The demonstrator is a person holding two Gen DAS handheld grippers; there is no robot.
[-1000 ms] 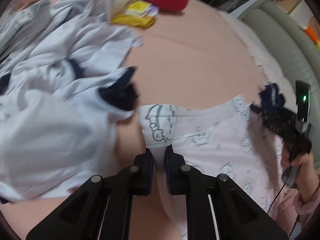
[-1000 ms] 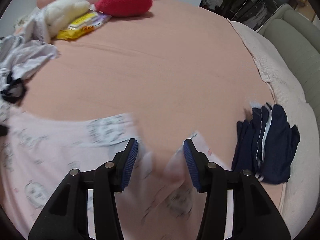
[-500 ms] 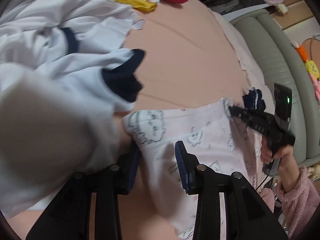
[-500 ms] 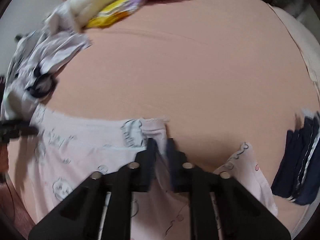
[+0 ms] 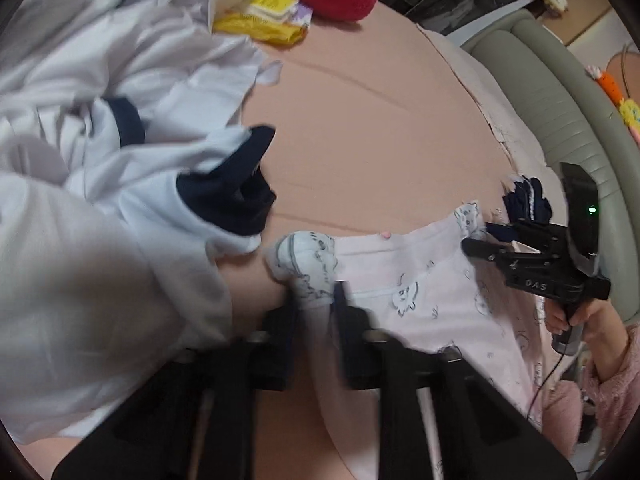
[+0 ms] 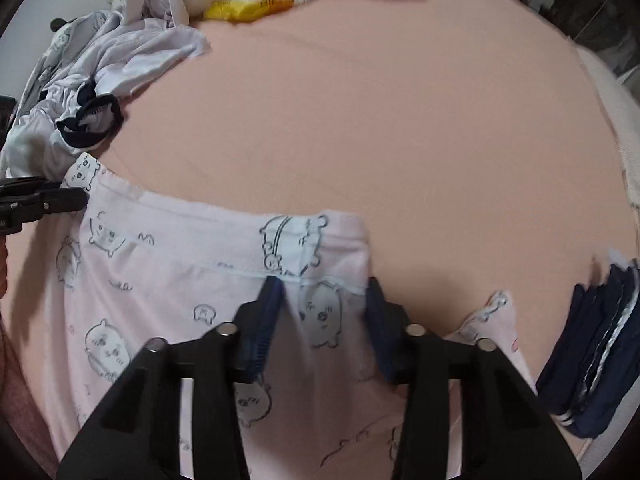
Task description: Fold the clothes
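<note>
Right wrist view is filled by a bed under a peach-pink sheet (image 6: 360, 112). Spread across its near side lies a pale pink cotton garment printed with little cartoon animals (image 6: 168, 288), waistband edge facing the far side. A heap of white clothes with navy trim (image 5: 100, 128) sits beside it on the left, and a folded navy garment with white stripes (image 6: 592, 344) lies well apart on the right. The left tool (image 5: 314, 300) is closing its 2 fingers on the garment's bunched left corner. The right tool (image 6: 324, 300) is opening, fingers standing apart with the garment's right waistband edge between them; its pads do not press the cloth.
</note>
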